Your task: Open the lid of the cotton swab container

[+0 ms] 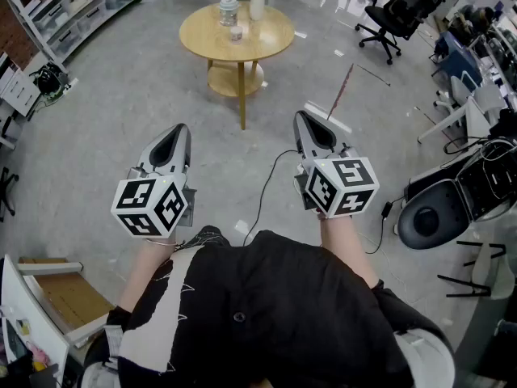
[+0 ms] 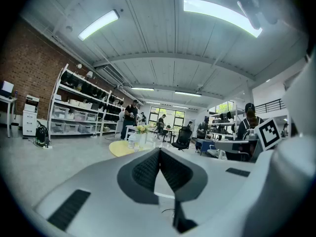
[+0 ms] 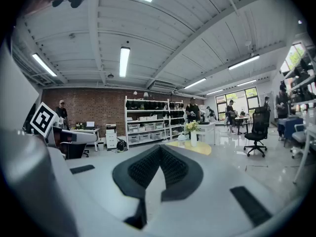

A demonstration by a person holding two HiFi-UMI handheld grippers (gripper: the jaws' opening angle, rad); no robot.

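Two-handed, holding left gripper [image 1: 179, 132] and right gripper [image 1: 302, 120] clenched on nothing, side by side above grey floor [image 1: 121, 95]. Farther ahead, well apart, noting cotton swab container [image 1: 229, 10] standing on round wooden table [image 1: 271, 39], lid on, just beside flower vase [image 1: 257, 2].

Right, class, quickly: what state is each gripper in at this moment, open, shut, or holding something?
The grey left gripper: shut, nothing between its jaws.
The grey right gripper: shut, nothing between its jaws.
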